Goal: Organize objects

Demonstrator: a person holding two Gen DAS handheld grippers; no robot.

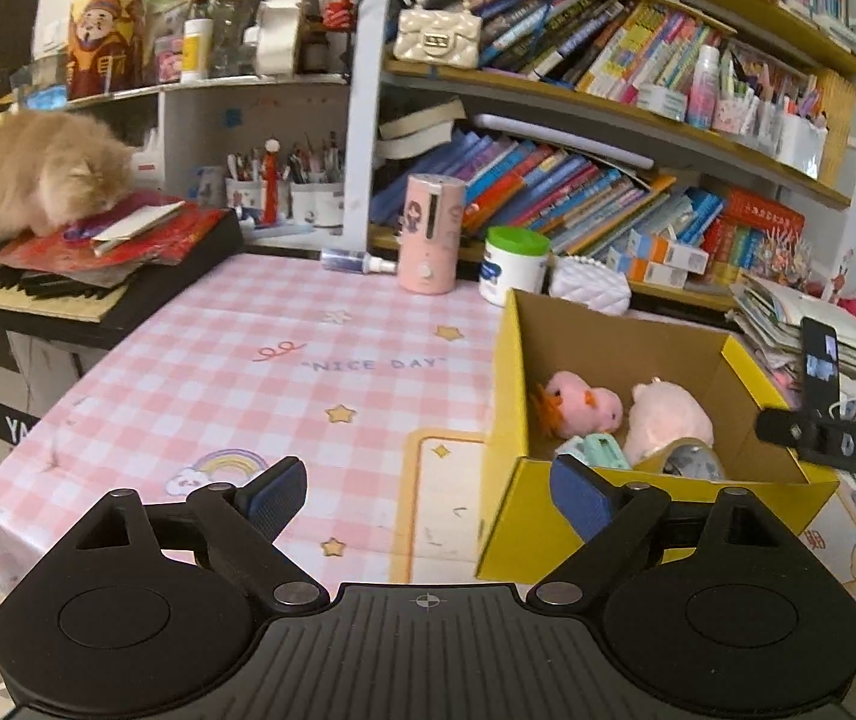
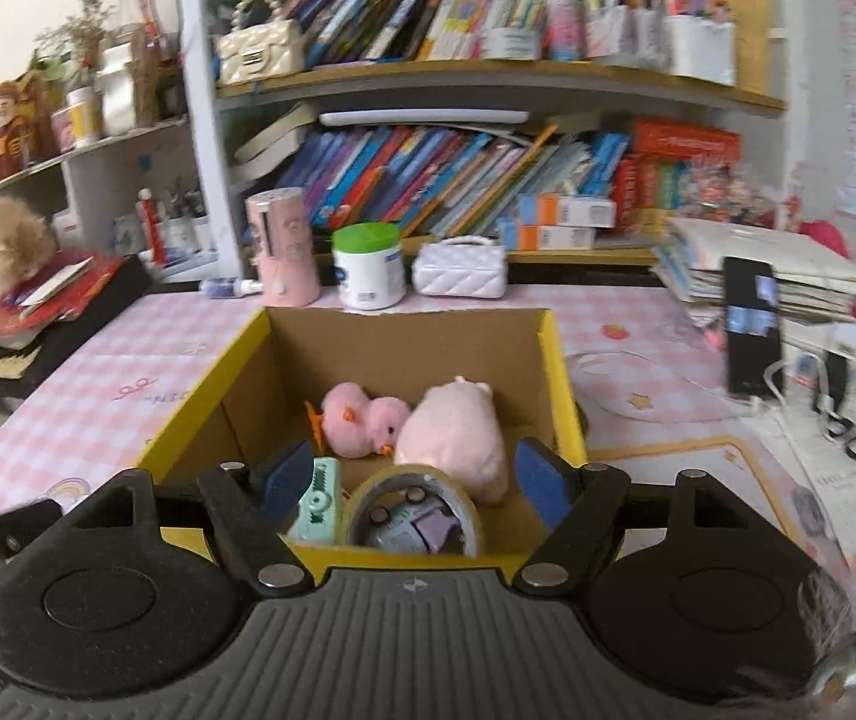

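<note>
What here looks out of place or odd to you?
A fluffy cat is lying on red papers piled on a keyboard beside the table, hardly a tidy spot. The books on the shelf lean askew. Inside the yellow box, the toys lie neatly enough.

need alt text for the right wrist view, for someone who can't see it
An open, empty right gripper hovers over a yellow cardboard box holding two pink plush toys, a tape roll and a mint green gadget. Behind stand crowded bookshelves.
</note>
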